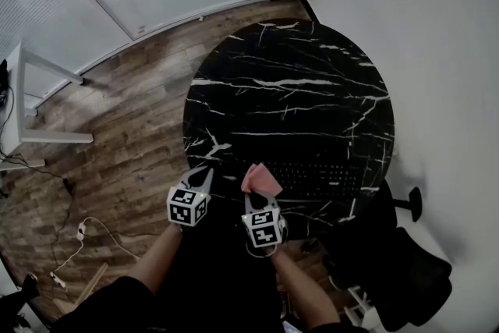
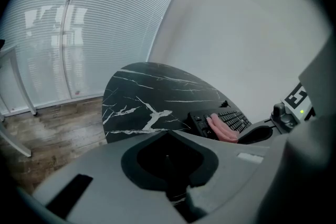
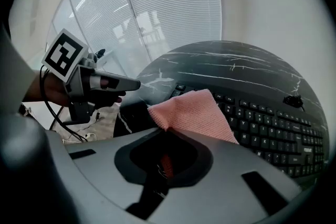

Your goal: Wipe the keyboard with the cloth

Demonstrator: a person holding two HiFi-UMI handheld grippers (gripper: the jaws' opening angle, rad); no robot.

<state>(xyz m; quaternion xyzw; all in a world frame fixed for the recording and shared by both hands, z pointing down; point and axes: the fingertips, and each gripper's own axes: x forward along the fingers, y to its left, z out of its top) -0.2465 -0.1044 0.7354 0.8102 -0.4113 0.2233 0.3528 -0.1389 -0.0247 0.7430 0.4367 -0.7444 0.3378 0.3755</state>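
**Keyboard wipe: cloth held at the left end of the keys**

Keyboard (image 1: pixel 316 177) lies along the near edge of the round black marble desk (image 1: pixel 288 82). Right gripper (image 1: pixel 257 197) has its jaws clamped on a pink cloth (image 1: pixel 260 180), gripped by one bunched edge. The free part fans out over the keyboard's left end. We cannot tell whether the cloth touches the keys or hangs just above them. Left gripper (image 1: pixel 204 174) hovers beside the desk edge, left of the keyboard, jaws together on nothing.

We judge that wiping has barely started or is about to. For a good pass, we should lower the cloth flat onto the keys and sweep rightward along the rows with light pressure. If the board slides, we could brace its left end with the left gripper.
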